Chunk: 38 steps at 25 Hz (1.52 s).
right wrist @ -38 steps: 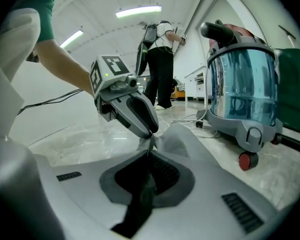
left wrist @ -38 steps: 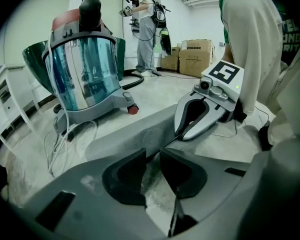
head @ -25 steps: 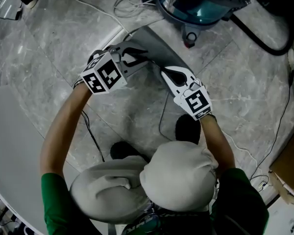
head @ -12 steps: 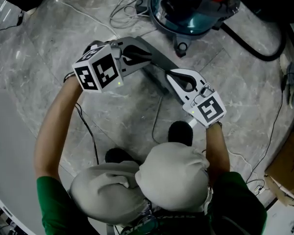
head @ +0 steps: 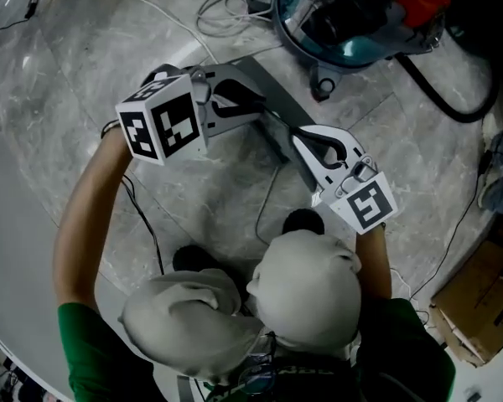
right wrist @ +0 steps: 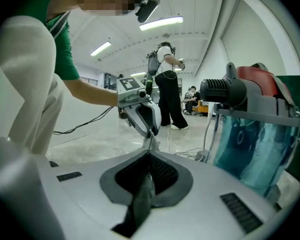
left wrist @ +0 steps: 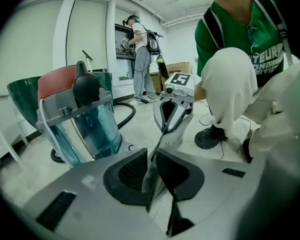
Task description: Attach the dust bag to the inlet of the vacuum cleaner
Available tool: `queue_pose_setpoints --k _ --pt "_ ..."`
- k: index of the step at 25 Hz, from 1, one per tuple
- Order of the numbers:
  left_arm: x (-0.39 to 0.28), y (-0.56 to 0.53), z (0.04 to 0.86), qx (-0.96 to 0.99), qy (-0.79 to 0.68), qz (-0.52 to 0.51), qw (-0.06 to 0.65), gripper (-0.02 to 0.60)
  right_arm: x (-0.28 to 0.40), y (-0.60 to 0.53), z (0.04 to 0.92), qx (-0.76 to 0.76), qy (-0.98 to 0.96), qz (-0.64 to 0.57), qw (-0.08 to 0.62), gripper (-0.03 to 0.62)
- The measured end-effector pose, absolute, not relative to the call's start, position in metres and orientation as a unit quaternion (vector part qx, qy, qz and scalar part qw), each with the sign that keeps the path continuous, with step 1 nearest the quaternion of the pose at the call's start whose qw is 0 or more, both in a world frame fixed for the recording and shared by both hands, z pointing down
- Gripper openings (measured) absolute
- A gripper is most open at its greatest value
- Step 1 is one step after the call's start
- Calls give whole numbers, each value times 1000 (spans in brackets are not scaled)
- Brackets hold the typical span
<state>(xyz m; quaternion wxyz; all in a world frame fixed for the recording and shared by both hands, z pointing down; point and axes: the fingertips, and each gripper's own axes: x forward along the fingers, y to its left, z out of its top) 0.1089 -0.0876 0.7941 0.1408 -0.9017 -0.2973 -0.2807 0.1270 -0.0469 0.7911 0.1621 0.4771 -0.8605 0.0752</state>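
Grey dust bag (head: 267, 86), teal vacuum cleaner (head: 352, 53)

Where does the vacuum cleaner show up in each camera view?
Head view: vacuum cleaner at the top edge, right of centre.
Left gripper view: left side.
Right gripper view: right side.
Shared landmark: the grey dust bag, near the middle of every view.

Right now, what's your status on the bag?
Left gripper, right gripper shut on bag, stretched between them. Bag not attached, held short of vacuum. Cables on floor by vacuum.
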Motion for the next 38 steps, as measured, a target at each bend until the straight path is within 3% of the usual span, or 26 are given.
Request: queue_pose_setpoints --k 11,24,38 --pt "122 -138 743 -898 -255 -325 150 38 136 -103 726 417 -890 59 174 12" --pt "140 -156 680 -872 -250 -361 217 17 160 -126 655 463 -881 28 97 12" --pt "185 -174 661 -856 -240 -378 260 18 201 -136 642 508 -859 30 62 12"
